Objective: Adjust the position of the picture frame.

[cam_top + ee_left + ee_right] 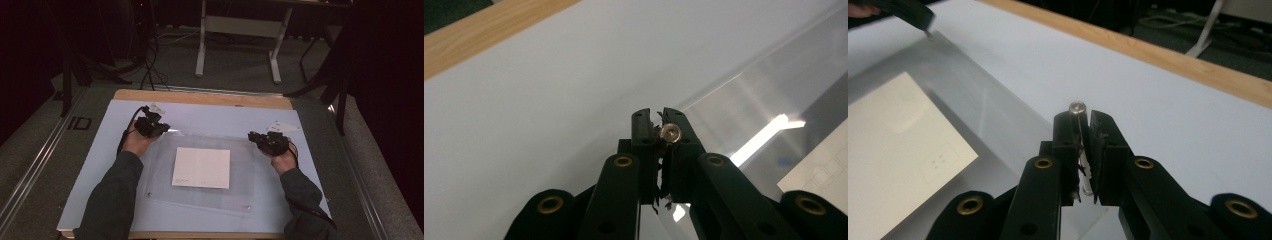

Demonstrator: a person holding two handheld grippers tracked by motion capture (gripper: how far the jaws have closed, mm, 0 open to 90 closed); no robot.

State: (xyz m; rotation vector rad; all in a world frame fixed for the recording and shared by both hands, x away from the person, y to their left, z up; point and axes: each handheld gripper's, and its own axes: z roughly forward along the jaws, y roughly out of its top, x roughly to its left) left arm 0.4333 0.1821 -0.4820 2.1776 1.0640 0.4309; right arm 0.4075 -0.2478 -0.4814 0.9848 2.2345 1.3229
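Your left gripper [659, 131] pinches a screw [671, 133] at the far left corner of the clear plate [165, 192]; your right gripper [1082, 122] pinches another screw [1077, 107] at the far right corner. The plate lies on the pale mat [100, 165], with a white sheet [202, 167] at its middle. Mat lies bare on all sides of the plate out to the wooden table edge [200, 98]. Two more screws [148, 195] sit in the near corners. Both forearms reach forward, hands well apart, flanking the sheet.
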